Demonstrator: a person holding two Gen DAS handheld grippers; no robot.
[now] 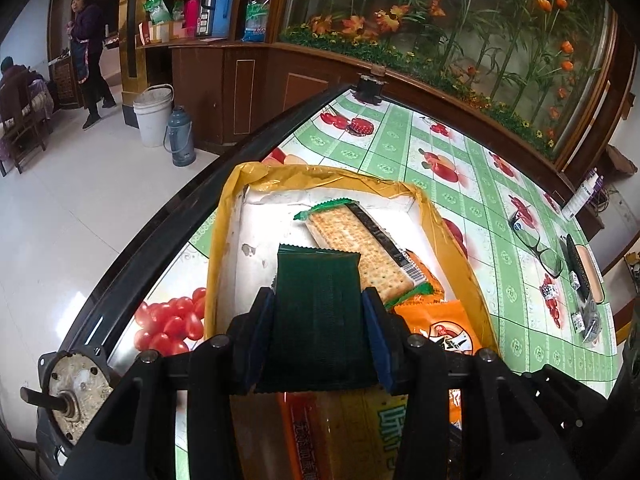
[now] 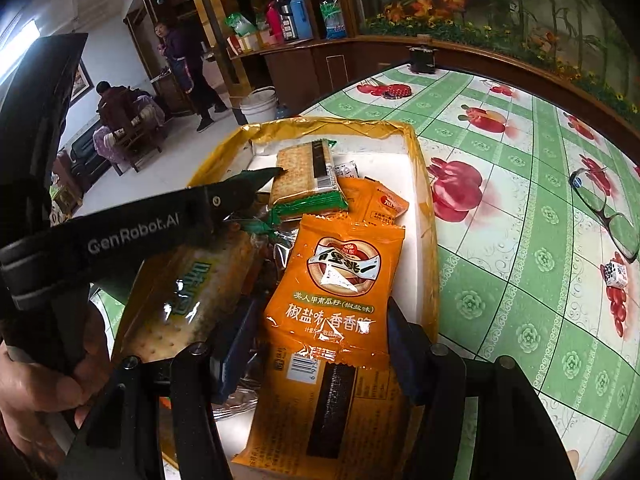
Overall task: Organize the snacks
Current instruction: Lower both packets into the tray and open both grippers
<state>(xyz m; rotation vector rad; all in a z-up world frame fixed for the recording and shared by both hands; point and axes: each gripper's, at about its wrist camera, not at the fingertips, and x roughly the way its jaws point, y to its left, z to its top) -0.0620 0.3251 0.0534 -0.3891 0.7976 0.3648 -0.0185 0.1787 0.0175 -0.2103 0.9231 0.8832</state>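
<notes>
**Inspector A:** Left gripper (image 1: 318,312): fingers clamped on a dark green packet (image 1: 316,292), held above the yellow-lined tray (image 1: 224,216). In the right wrist view the same gripper (image 2: 256,184) enters from the left, the green packet edge pinched at its tip.

**Inspector B:** Confirmed. Right gripper (image 2: 324,344): an orange seed packet (image 2: 338,280) stands between its fingers. Contact on both sides is partly hidden; I cannot tell whether it is clenched or released.

**Inspector A:** Tray contents: a cracker pack with green ends (image 1: 360,240) lies diagonally on the white floor, touching a small orange sachet (image 2: 384,200). A second cracker pack (image 2: 192,292) sits at the near left, under the left gripper.

**Inspector B:** Tray rests on the fruit-print tablecloth (image 1: 440,152). Eyeglasses (image 1: 538,246) and dice (image 2: 614,274) lie well apart, to the right.
</notes>
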